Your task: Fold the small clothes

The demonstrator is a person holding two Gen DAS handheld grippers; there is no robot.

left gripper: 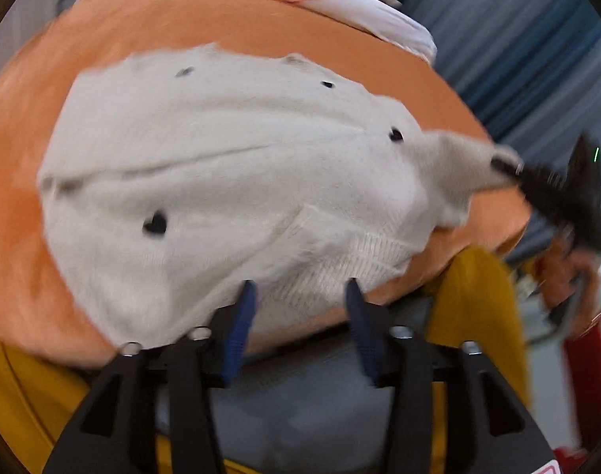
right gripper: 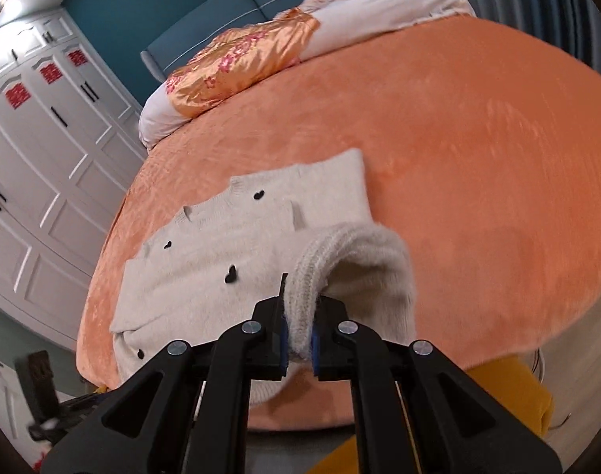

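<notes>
Right wrist view shows the right gripper [right gripper: 299, 330] with its fingers [right gripper: 283, 335] pinching the ribbed cuff of a sleeve [right gripper: 355, 268] of the white sweater [right gripper: 221, 256], lifted a little off the bed [right gripper: 478, 158]. The sweater lies flat on the orange bedspread, black heart-shaped buttons facing up, near the foot edge of the bed. In the left wrist view, the left gripper [left gripper: 300, 308] hovers just over the ribbed hem, fingers [left gripper: 243, 324] spread and holding nothing.

The step in hand looks like folding the sleeve across the body. To do it well, I would carry the cuff low and level over the chest so the sleeve lands straight, not twisted, with its crease along the side seam. The free left gripper could press the hem or near shoulder so the soft knit does not drag along with the pull. Let go only once the cuff rests flat on the body; fluffy knit may cling to the pads, so open wide and back away gently.
</notes>
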